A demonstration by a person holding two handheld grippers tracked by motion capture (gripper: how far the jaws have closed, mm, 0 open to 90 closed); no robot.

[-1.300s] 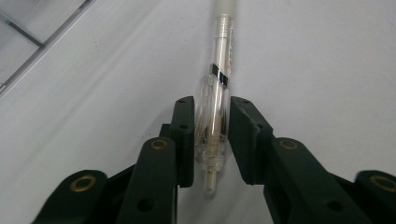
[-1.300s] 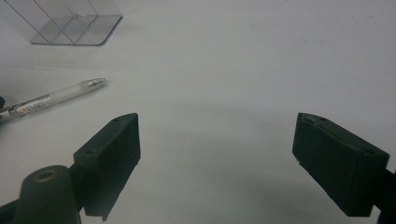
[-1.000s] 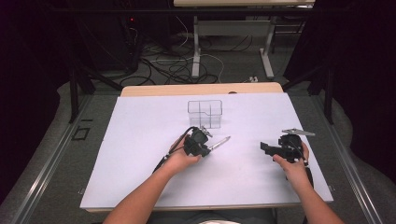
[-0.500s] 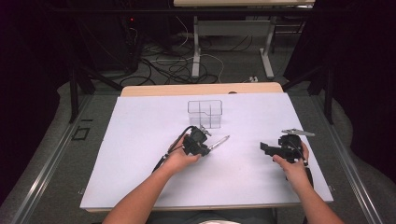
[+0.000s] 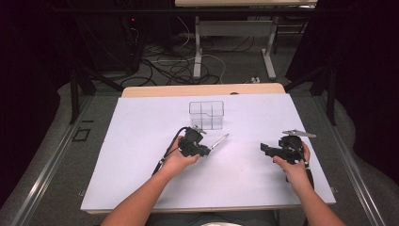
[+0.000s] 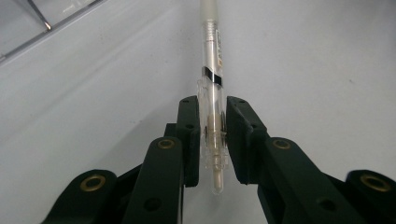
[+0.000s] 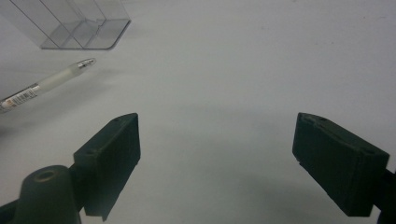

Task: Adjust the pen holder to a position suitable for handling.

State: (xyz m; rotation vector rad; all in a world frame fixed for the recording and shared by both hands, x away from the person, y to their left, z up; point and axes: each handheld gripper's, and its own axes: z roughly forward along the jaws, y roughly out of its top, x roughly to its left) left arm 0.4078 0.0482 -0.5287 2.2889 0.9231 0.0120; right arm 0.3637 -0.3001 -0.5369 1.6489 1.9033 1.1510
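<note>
A white sheet (image 5: 141,155) covers the desk (image 5: 202,90), whose bare wooden strip shows along the far edge. Beyond lie grey floor (image 5: 51,160), tangled cables (image 5: 174,66) and another desk's white legs (image 5: 197,47) in a dark room. The left tool (image 5: 205,150) grips a clear pen (image 6: 211,93) near the middle, before a clear divided box (image 5: 206,114). The right tool (image 5: 267,149), toward the right edge, gapes empty.
</note>
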